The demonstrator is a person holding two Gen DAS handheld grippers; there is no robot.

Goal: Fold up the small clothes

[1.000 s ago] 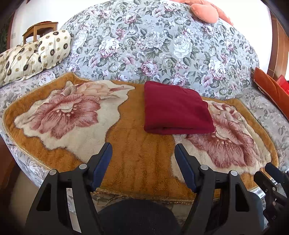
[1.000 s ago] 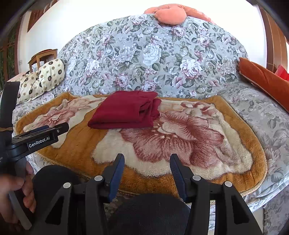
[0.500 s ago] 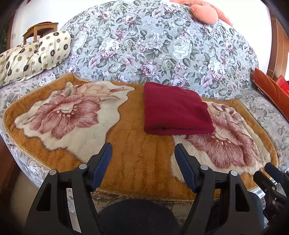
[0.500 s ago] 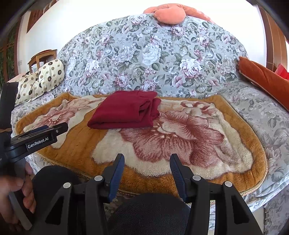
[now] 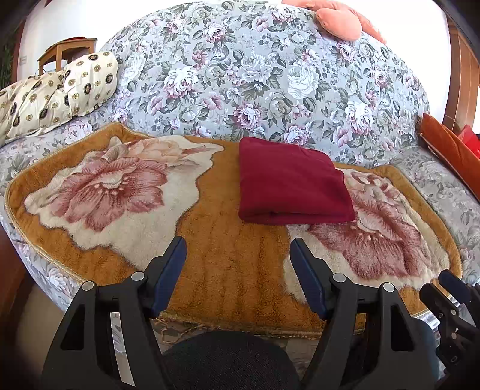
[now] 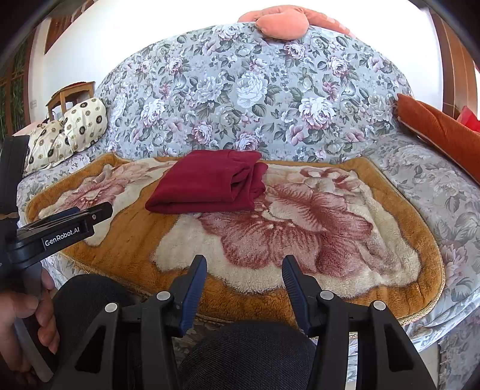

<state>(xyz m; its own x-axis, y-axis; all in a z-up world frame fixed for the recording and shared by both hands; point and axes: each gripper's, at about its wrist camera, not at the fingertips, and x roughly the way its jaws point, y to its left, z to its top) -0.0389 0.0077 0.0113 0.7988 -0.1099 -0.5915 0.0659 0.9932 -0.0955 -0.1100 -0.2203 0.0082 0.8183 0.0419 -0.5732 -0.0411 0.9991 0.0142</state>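
Observation:
A dark red garment [image 5: 292,192] lies folded into a neat rectangle on the orange floral plush mat [image 5: 234,264] on the sofa seat. It also shows in the right wrist view [image 6: 210,183], left of centre. My left gripper [image 5: 238,249] is open and empty, held back over the mat's front part, short of the garment. My right gripper [image 6: 244,267] is open and empty, near the mat's front edge, right of the garment. The left gripper's side [image 6: 60,231] shows at the left of the right wrist view.
The floral sofa backrest [image 5: 255,78] rises behind the mat. A cream patterned pillow [image 5: 60,90] lies at the left, an orange cushion [image 6: 435,126] at the right, a peach cushion [image 6: 282,21] on top. The person's dark-clad knees [image 6: 246,357] sit below the grippers.

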